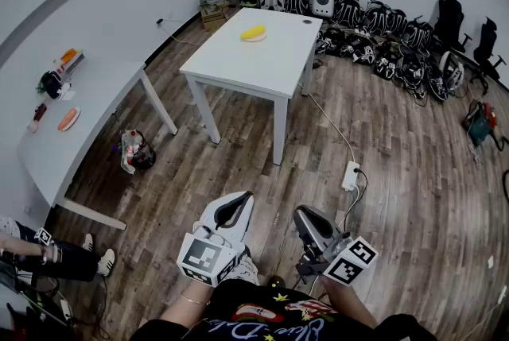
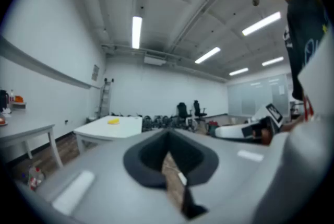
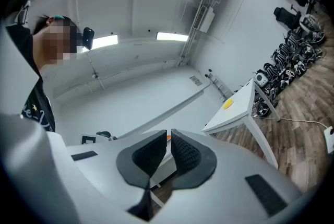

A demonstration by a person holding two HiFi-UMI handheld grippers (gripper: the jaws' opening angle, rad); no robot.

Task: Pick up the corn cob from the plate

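Wood-plank flooring fills most of the head view, with a white table (image 1: 274, 69) standing far across the room. On it the corn cob (image 1: 253, 32) lies on its plate (image 1: 255, 39), a small yellow shape. Close under the camera, the left gripper (image 1: 238, 204) and right gripper (image 1: 304, 214) hang near the person's body, well apart from that table.

Ceiling lights and white walls fill the left gripper view. Its jaws are drawn together with only a sliver of floor showing between the dark pads and nothing caught there. The cob (image 2: 113, 121) shows small on the distant tabletop.

White wall and the same table, seen tilted, make up the right gripper view. This gripper's jaws are also clenched to a thin slit with nothing in them, and the cob (image 3: 228, 104) is a yellow spot far off.

So the cob rests on the plate and neither tong has it. As things lie, the approach, the grasp and the lift are all left to do.
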